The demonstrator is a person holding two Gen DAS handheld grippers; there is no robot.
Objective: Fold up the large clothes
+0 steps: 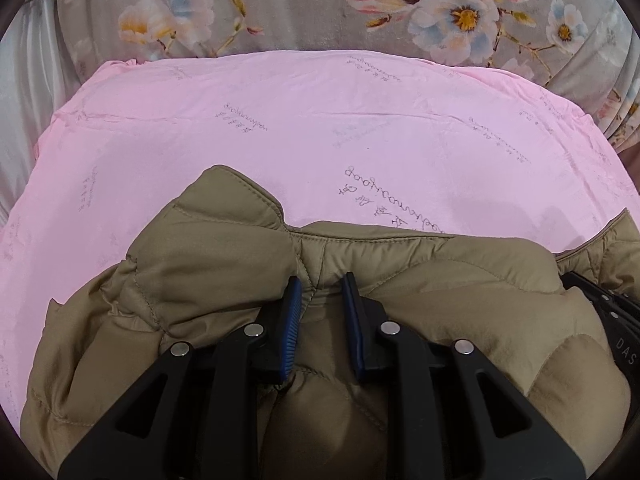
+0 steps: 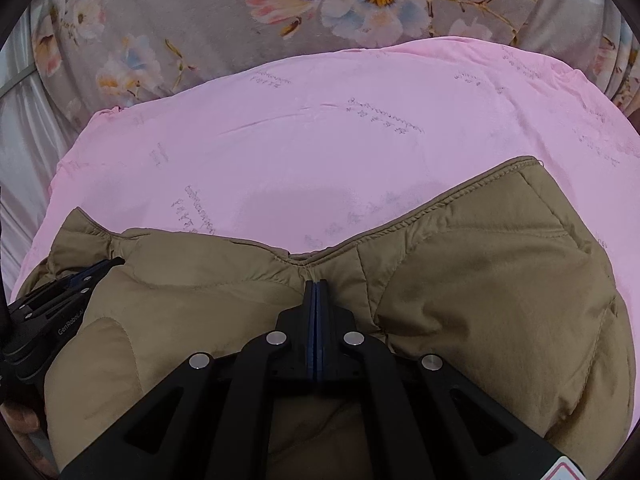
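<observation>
A tan quilted jacket [image 1: 224, 280] lies bunched on a pink sheet [image 1: 280, 128]; it also shows in the right wrist view [image 2: 500, 280]. My left gripper [image 1: 322, 280] is open, its blue pads either side of a fold of the jacket near its top edge. My right gripper [image 2: 316, 284] is shut on the jacket's stitched edge. The right gripper shows at the right edge of the left wrist view [image 1: 600, 304]. The left gripper shows at the left edge of the right wrist view [image 2: 80, 284].
The pink sheet [image 2: 320, 140] lies over a grey floral bedspread [image 1: 320, 8], also seen in the right wrist view [image 2: 200, 12]. White satin cloth [image 1: 24, 92] lies at the left. The sheet's far edge curves near the bedspread.
</observation>
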